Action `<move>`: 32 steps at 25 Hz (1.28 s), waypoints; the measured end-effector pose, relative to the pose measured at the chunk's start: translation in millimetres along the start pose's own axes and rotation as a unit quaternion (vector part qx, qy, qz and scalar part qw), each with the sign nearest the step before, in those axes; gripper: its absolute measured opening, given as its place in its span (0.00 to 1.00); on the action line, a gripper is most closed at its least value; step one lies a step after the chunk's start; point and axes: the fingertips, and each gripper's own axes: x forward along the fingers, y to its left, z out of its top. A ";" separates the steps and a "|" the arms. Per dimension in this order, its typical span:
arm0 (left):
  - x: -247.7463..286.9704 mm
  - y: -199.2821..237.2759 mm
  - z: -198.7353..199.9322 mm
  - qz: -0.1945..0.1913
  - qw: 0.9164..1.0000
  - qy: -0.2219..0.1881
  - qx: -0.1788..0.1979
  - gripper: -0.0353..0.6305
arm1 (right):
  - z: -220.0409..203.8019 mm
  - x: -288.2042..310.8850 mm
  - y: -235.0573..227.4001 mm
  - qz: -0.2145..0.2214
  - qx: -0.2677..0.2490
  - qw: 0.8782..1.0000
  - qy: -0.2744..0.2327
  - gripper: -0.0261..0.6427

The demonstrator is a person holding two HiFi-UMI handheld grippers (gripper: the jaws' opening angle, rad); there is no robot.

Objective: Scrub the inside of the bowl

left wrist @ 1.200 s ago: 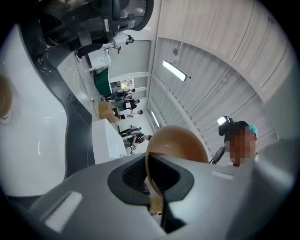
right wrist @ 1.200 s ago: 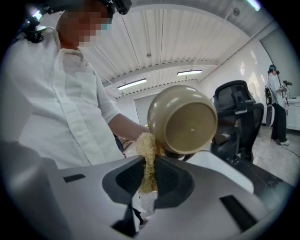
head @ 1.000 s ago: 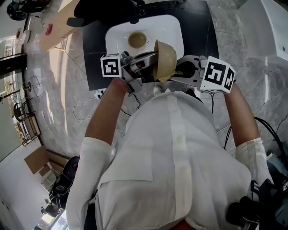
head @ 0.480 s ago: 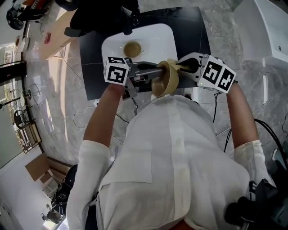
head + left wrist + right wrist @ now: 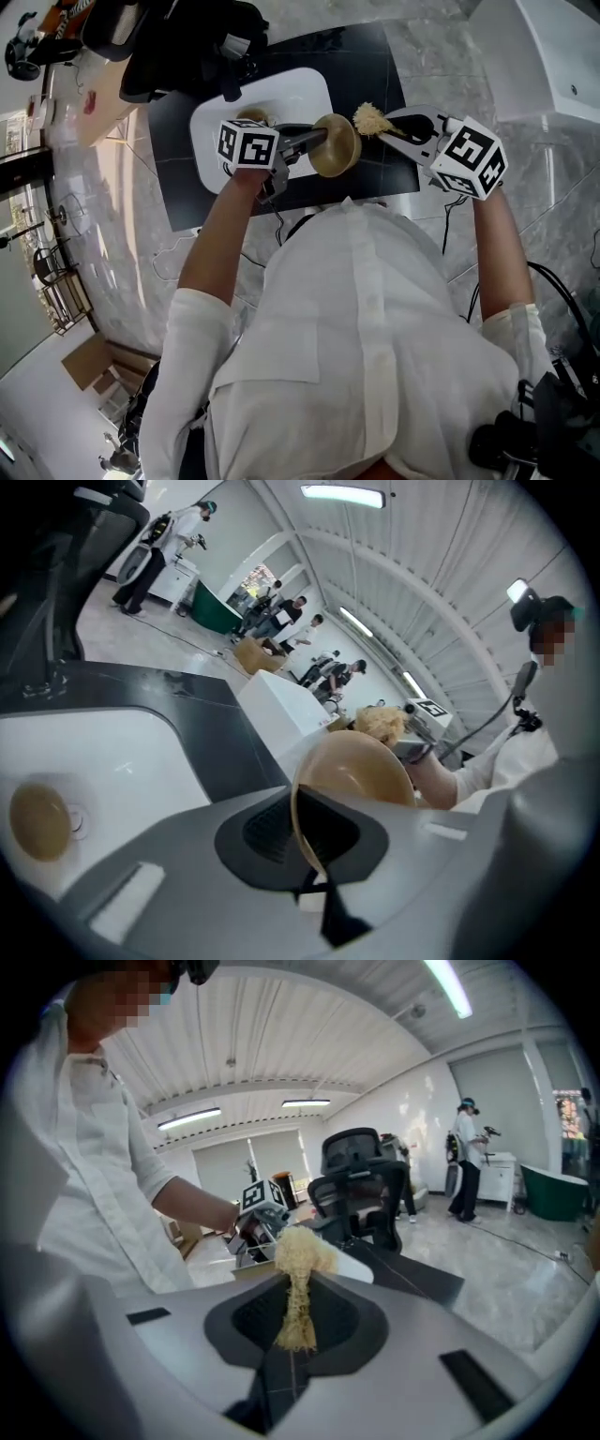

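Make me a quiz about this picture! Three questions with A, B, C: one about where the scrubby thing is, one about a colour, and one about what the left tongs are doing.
1. Where is the scrubber?
A. Inside the bowl
B. In the air just outside the bowl
C. Lying on the floor

2. What colour is the bowl?
A. Blue
B. Red
C. Tan

3. What are the left tongs doing?
A. Hanging open and empty
B. Shut on the bowl's rim
C. Lying on the table

Answers:
1 B, the head view shows it off to the side of the rim.
2 C, it looks tan in every view that shows it.
3 B, the left gripper view shows the rim pinched between them.
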 end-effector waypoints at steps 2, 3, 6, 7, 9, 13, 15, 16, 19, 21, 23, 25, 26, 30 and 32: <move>11.2 17.9 14.3 0.040 0.999 -0.010 -0.015 0.07 | -15.0 -14.3 -18.1 -0.028 0.028 0.999 -0.002 0.11; 16.5 27.2 21.5 0.055 0.998 -0.019 -0.025 0.07 | -22.7 -20.1 -23.9 -0.035 0.041 0.999 -0.003 0.11; 28.6 61.2 41.3 0.114 0.991 -0.039 -0.062 0.07 | -42.9 -35.0 -34.8 -0.049 0.071 0.996 -0.006 0.11; 32.5 72.6 45.9 0.134 0.987 -0.040 -0.074 0.07 | -49.4 -39.5 -38.1 -0.052 0.079 0.996 -0.005 0.11; 39.1 94.6 54.2 0.171 0.980 -0.040 -0.094 0.07 | -58.7 -46.6 -43.4 -0.054 0.097 0.994 -0.008 0.11; 48.5 129.2 66.8 0.232 0.966 -0.035 -0.110 0.07 | -73.7 -52.1 -48.2 -0.053 0.121 0.991 -0.011 0.11; 56.6 137.3 71.7 0.247 0.962 -0.030 -0.109 0.07 | -81.4 -56.7 -49.4 -0.056 0.126 0.990 -0.007 0.11; 60.2 140.4 75.0 0.252 0.961 -0.028 -0.109 0.07 | -83.3 -59.1 -49.8 -0.056 0.128 0.990 -0.009 0.11; 66.3 150.3 85.5 0.277 0.955 -0.020 -0.102 0.07 | -87.2 -64.0 -51.9 -0.056 0.130 0.990 -0.012 0.11; 68.3 156.1 91.8 0.295 0.951 -0.013 -0.096 0.07 | -90.1 -65.6 -54.3 -0.057 0.132 0.990 -0.012 0.11; 70.8 160.9 93.7 0.308 0.947 -0.005 -0.092 0.07 | -92.8 -65.9 -53.3 -0.054 0.137 0.989 -0.012 0.11; 73.7 164.6 92.6 0.314 0.945 0.004 -0.091 0.07 | -95.3 -65.6 -50.1 -0.050 0.140 0.989 -0.012 0.11; 74.4 166.2 92.8 0.317 0.944 0.007 -0.091 0.07 | -96.3 -65.6 -48.8 -0.048 0.140 0.989 -0.012 0.11; 73.7 169.2 93.6 0.328 0.940 0.006 -0.091 0.08 | -102.2 -65.9 -42.3 -0.046 0.142 0.989 -0.005 0.11; 72.2 168.7 92.8 0.331 0.940 0.004 -0.088 0.08 | -107.2 -65.8 -38.8 -0.045 0.138 0.989 0.003 0.11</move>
